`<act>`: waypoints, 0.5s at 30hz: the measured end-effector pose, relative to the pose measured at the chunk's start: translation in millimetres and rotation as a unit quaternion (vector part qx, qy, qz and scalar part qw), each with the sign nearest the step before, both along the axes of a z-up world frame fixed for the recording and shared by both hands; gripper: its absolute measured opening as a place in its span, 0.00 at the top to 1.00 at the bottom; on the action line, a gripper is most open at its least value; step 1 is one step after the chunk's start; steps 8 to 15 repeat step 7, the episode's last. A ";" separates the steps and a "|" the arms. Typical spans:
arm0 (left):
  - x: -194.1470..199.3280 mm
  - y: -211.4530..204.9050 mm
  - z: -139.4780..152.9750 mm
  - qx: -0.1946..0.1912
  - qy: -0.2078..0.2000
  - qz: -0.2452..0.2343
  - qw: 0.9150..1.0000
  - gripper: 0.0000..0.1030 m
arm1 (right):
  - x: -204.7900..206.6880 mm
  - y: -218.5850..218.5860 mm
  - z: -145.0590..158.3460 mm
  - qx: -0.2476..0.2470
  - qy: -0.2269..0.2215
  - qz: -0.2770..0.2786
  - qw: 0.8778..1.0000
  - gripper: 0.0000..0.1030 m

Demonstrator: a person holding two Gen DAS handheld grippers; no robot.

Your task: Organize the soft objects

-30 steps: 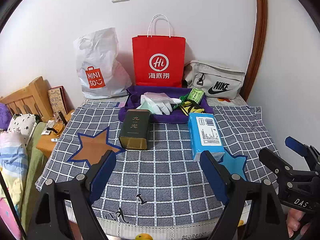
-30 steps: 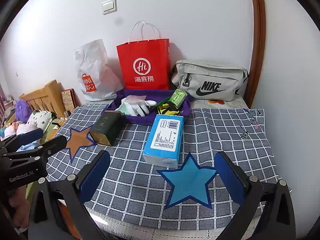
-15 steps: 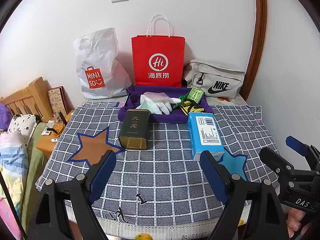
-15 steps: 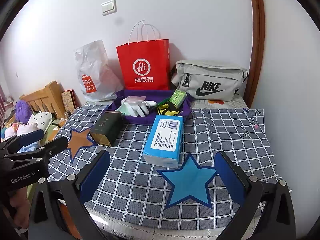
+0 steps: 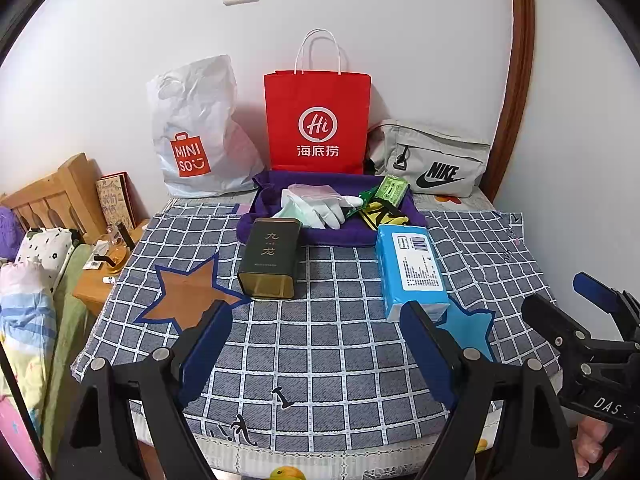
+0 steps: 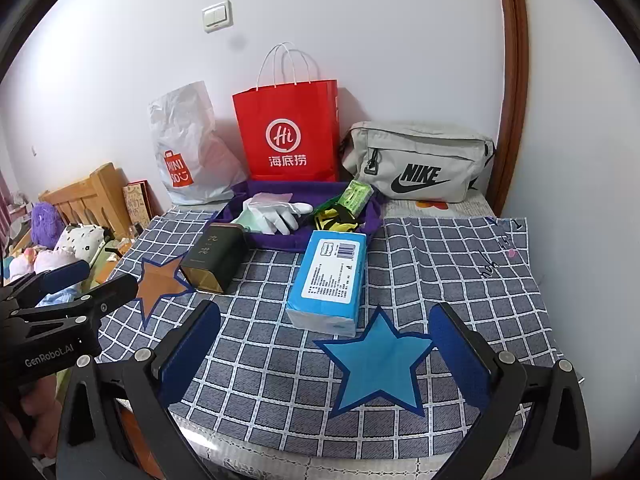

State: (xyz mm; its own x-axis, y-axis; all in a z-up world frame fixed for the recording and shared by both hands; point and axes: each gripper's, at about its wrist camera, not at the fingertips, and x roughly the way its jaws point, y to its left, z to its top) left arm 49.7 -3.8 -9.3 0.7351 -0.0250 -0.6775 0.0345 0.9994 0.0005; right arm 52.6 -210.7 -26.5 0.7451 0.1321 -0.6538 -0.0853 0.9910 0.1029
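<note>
A blue tissue pack (image 5: 414, 270) (image 6: 330, 282) lies on the checked cloth beside the blue star (image 6: 378, 362). A dark green tin (image 5: 272, 256) (image 6: 214, 258) lies by the brown star (image 5: 186, 294). A purple tray (image 5: 332, 236) (image 6: 294, 240) at the back holds white gloves (image 5: 320, 206) (image 6: 276, 214), a green packet (image 5: 390, 190) and a yellow-black item (image 6: 334, 218). My left gripper (image 5: 316, 348) is open and empty near the front edge. My right gripper (image 6: 324, 354) is open and empty above the blue star.
A white Miniso bag (image 5: 196, 132), a red paper bag (image 5: 318, 120) and a grey Nike pouch (image 5: 432, 160) stand along the back wall. A wooden bedhead (image 5: 52, 196) and bedding lie to the left. A wall is close on the right.
</note>
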 end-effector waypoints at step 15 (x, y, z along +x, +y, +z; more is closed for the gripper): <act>-2.2 2.7 1.9 0.008 -0.011 -0.001 1.000 0.15 | -1.0 0.3 0.7 -0.001 -0.001 0.000 1.000 0.01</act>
